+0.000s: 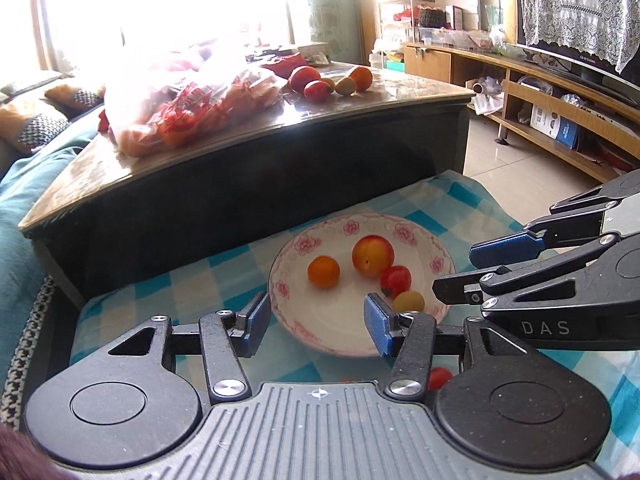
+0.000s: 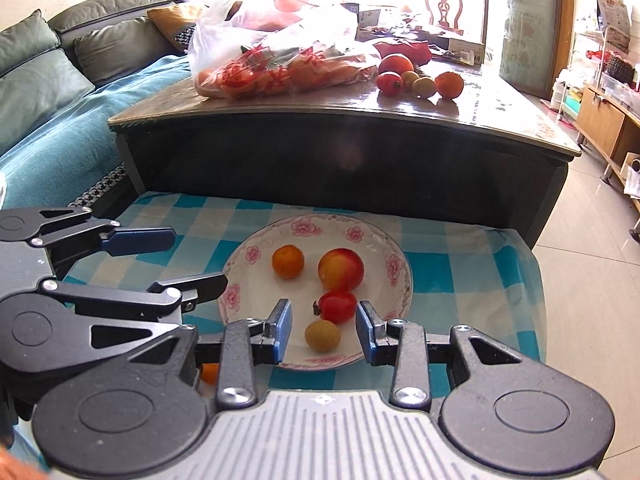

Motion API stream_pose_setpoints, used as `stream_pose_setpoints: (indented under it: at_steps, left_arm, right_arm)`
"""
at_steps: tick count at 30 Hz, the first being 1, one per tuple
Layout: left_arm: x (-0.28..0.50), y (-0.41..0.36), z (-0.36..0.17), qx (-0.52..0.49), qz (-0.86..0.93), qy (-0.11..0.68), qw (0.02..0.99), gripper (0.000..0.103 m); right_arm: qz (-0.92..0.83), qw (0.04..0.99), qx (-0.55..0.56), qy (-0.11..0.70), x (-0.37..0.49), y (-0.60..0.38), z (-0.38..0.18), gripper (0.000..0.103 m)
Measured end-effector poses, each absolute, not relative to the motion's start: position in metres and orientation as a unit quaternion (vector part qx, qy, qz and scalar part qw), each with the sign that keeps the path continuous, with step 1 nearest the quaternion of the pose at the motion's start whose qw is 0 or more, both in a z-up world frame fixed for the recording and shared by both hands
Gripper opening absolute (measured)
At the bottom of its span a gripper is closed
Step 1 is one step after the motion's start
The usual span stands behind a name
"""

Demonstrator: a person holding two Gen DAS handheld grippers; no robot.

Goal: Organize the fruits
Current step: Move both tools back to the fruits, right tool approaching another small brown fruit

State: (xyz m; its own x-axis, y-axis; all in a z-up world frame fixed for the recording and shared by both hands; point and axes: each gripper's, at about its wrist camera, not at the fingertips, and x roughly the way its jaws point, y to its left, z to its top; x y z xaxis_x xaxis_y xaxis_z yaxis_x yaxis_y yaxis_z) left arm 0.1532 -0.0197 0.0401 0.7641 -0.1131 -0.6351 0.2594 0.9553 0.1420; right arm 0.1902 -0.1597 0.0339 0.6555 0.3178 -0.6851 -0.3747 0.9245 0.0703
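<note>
Yellow fruit (image 2: 322,336) lies on plate (image 2: 244,300) between right tool (image 2: 324,332), untouched

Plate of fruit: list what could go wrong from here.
1. The plate holds four loose round fruits; the yellow fruit sits near its front rim and could roll off if nudged.
2. Both empty grippers, left and right, hover close together over the plate and might collide.

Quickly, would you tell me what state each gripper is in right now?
Left gripper: open, holding nothing, over the plate.
Right gripper: open, holding nothing; a small yellow fruit lies untouched between its fingers.
</note>
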Motion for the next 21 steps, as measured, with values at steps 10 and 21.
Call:
stream_pose_setpoints:
  at_steps: [10,21]
  left_arm:
    - [0.124,-0.007,0.030,0.109,-0.098,0.353,0.924,0.058]
    - [0.098,0.001,0.025,0.103,-0.100,0.366,0.919,0.057]
  right_arm:
    - [0.210,0.897,-0.060,0.385,0.156,-0.143,0.026,0.038]
    - [0.218,0.887,-0.061,0.402,0.127,-0.133,0.019,0.038]
